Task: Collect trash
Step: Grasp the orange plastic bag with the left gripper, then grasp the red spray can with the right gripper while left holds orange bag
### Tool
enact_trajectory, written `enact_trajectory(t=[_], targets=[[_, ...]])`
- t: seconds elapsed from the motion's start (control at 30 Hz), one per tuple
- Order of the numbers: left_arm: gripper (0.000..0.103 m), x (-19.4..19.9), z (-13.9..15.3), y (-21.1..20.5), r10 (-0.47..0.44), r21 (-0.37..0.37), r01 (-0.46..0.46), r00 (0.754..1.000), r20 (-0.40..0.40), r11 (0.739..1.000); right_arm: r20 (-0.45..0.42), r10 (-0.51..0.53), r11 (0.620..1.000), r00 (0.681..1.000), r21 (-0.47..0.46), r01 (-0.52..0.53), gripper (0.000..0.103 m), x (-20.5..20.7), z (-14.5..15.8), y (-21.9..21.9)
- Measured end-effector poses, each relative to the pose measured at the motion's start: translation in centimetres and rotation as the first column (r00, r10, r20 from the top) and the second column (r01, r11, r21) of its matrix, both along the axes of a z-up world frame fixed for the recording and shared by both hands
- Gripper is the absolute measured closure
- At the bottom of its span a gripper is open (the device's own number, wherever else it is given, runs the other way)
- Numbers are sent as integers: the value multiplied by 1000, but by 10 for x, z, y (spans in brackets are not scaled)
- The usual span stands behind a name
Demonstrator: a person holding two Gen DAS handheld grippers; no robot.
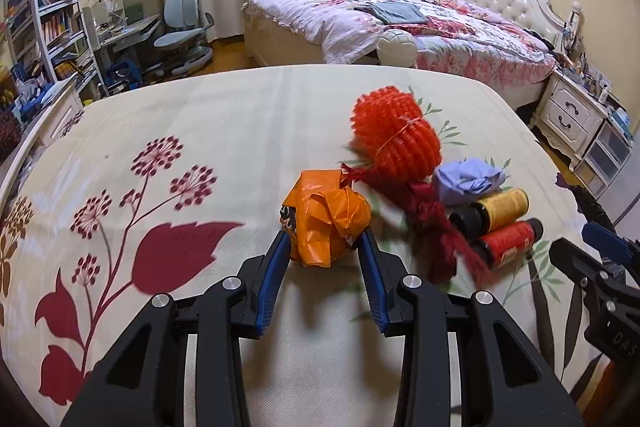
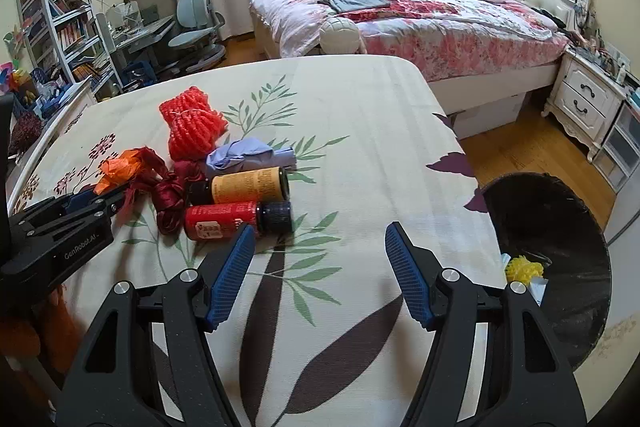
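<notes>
A crumpled orange plastic wrapper [image 1: 326, 217] lies on the floral table cloth [image 1: 224, 115]. My left gripper [image 1: 325, 243] has its jaws around the wrapper, both fingertips touching its sides. Beside it lie a red foam net [image 1: 396, 135], a dark red ribbon [image 1: 436, 227], a crumpled lilac cloth [image 1: 468, 181], a yellow bottle [image 1: 496, 207] and a red bottle [image 1: 508, 241]. My right gripper [image 2: 320, 241] is open and empty above the cloth, just right of the red bottle [image 2: 224, 221]. A black bin [image 2: 556, 267] stands off the table's right edge.
The bin holds a yellow net piece [image 2: 524, 269] and some paper. Beyond the table are a bed [image 1: 400, 23], a white nightstand [image 1: 572, 115], a desk with a chair [image 1: 182, 27] and a bookshelf [image 1: 48, 15]. The table's right edge borders wooden floor [image 2: 532, 155].
</notes>
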State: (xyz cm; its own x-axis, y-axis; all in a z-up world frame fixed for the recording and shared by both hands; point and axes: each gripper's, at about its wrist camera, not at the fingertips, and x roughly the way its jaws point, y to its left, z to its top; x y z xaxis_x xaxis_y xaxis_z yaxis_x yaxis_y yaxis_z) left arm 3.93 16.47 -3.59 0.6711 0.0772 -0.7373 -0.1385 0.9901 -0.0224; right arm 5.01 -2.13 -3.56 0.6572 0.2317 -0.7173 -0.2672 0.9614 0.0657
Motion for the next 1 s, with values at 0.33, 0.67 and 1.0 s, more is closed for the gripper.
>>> enact_trajectory(t=[0.33, 0.67, 1.0], targets=[[65, -31, -3, 28, 55, 6, -55, 998, -13, 998, 1, -82, 996, 997, -23, 82, 37, 26, -2, -6], [65, -40, -3, 41, 83, -3, -83, 996, -14, 997, -44, -31, 999, 999, -42, 29, 37, 14, -6, 3], [65, -45, -4, 41, 93, 2, -93, 996, -11, 996, -24, -72, 996, 997, -60, 71, 37, 25, -10, 3]])
